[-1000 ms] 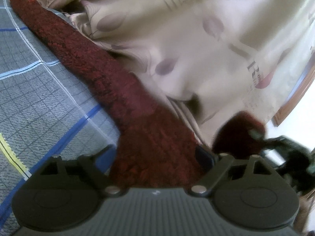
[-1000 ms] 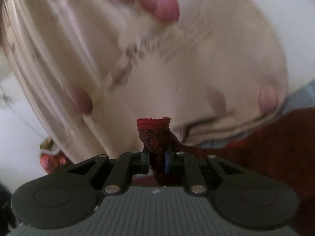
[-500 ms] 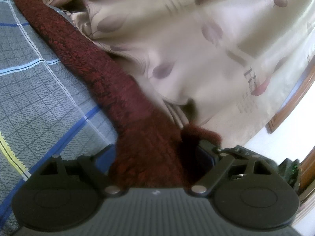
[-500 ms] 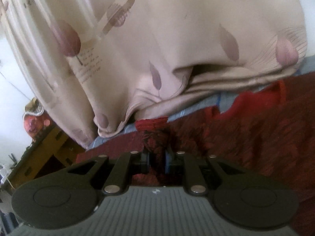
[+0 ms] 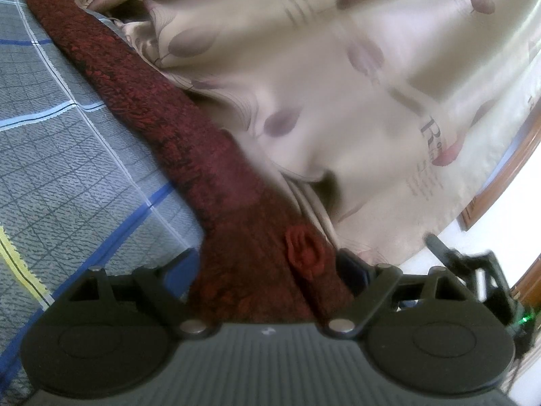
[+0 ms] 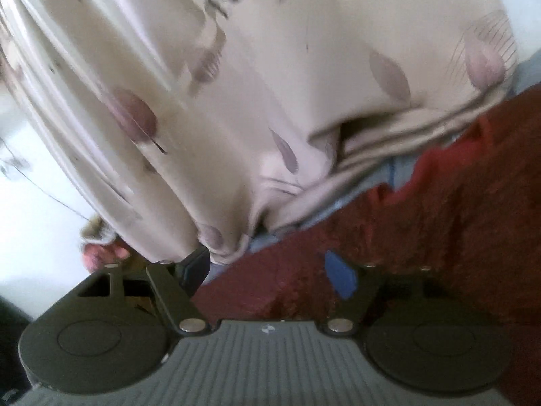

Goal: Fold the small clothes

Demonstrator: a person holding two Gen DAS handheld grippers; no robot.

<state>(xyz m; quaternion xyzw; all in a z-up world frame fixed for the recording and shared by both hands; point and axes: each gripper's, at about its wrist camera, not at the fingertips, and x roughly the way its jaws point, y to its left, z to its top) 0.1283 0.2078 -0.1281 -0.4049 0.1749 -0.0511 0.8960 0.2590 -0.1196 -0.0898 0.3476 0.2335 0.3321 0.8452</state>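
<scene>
so, from the left wrist view, the left gripper (image 5: 270, 270) has its fingers spread wide, one at each lower side of the frame. the dark red garment (image 5: 189, 155) runs as a long fuzzy band from the upper left corner down to the bottom centre and passes right between the two fingers, filling most of the gap. the left finger sits just off its left edge, over the grey checked bedsheet (image 5: 67, 155); the blue pad of the right finger is at the garment's right edge, and i cannot tell whether it touches. a small brighter red folded bit (image 5: 304, 247) lies on top of the garment near the right finger. behind the garment hangs a beige curtain (image 5: 338, 84) printed with mauve leaves. the black tip of the right gripper (image 5: 449, 253) shows blurred at the right edge.

next, in the right wrist view, the fingers of the right gripper (image 6: 267, 270) are opening, well apart by now. the dark red garment (image 6: 439, 223) lies flat below and between them, spreading away to the right. neither pad presses on it: the right blue pad (image 6: 339, 277) sits over the cloth, the left finger (image 6: 194, 267) is at the garment's left edge beside the hem of the beige curtain (image 6: 270, 67). a strip of pale blue sheet (image 6: 338, 209) shows between curtain and garment.
</scene>
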